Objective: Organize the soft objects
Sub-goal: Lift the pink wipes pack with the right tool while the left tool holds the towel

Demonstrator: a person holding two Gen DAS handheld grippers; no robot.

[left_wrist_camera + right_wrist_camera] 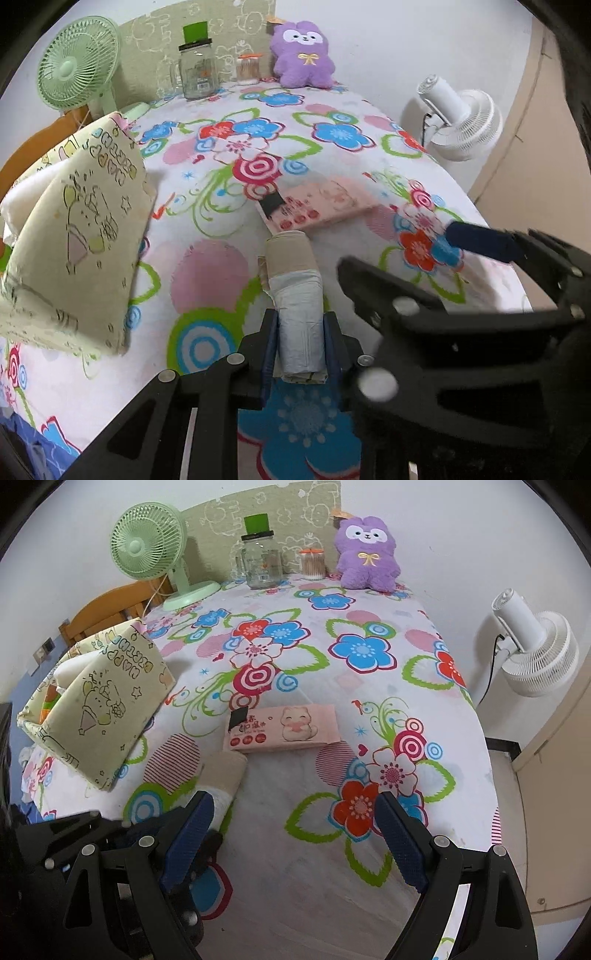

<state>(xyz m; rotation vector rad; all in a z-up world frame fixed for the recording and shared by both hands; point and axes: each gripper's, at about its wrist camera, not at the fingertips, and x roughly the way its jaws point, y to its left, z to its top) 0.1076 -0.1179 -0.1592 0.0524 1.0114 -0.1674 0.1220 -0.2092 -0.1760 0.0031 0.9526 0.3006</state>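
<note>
Low over the flower-printed tablecloth (295, 867), the left gripper (300, 341) points forward, its blue-padded fingers (269, 343) pinching a rolled white-and-beige soft bundle (295, 288) by its near end. Just beside it, the right gripper (295, 834) hovers level, spread wide. Beyond lies a pink wet-wipes pack (282, 729); left, the cream cartoon-printed box (99, 709).

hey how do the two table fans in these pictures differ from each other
The green fan stands on the table at its far left corner, its grille facing the camera. The white fan stands off the table to the right, on a pole, its grille turned away. Both have round grilles; whether either runs cannot be told.
</note>
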